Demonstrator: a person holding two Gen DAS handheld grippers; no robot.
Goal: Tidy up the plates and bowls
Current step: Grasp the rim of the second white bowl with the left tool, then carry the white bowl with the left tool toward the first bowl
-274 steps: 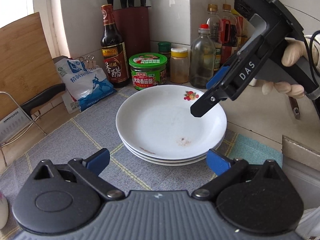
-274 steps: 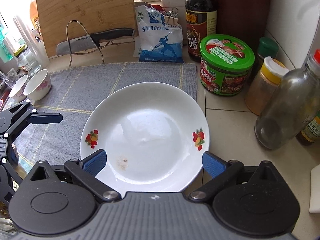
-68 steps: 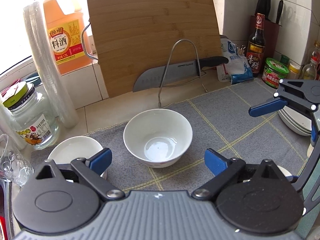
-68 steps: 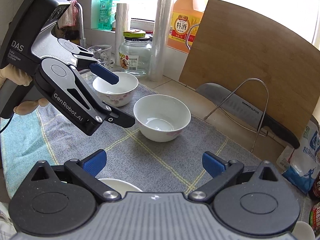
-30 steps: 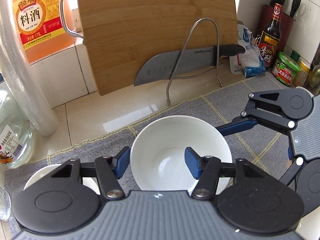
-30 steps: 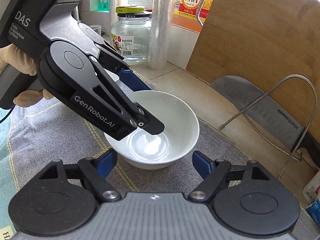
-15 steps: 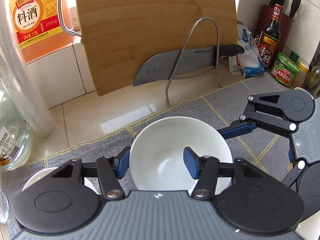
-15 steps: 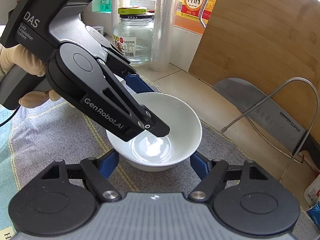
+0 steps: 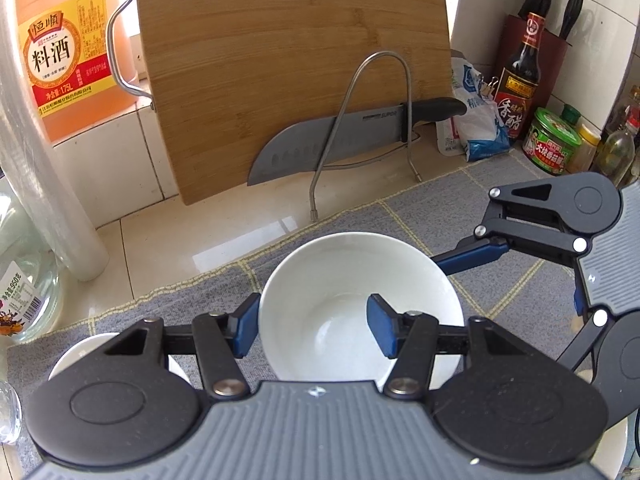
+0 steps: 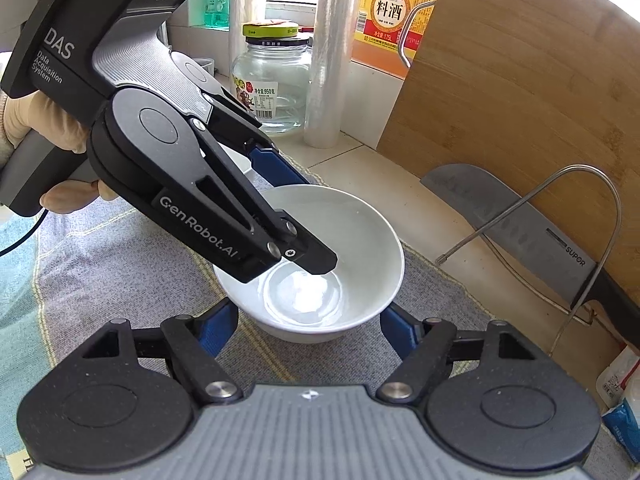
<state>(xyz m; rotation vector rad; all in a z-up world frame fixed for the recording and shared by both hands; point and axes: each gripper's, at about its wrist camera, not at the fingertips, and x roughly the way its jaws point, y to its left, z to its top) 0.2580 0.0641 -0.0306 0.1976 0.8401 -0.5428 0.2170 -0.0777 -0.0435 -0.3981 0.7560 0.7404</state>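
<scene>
The left hand-held gripper (image 9: 312, 330) pinches the near-left wall of the white bowl (image 9: 352, 276) on the grey mat (image 9: 460, 200); the right hand-held gripper (image 10: 308, 326) straddles it, pads apparently touching its sides.

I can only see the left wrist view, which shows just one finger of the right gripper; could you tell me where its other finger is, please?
Observer: The right gripper straddles the bowl, with one blue pad close against each side of its base. I cannot tell if they press.
Operator: Thank you. How does my left gripper sit, seen from that side?
Observer: The left gripper is clamped on the bowl's wall, with one finger inside and the blue pad outside the rim.
Operator: Is anything else near it?
Observer: Only the gloved hand on its handle.
</scene>
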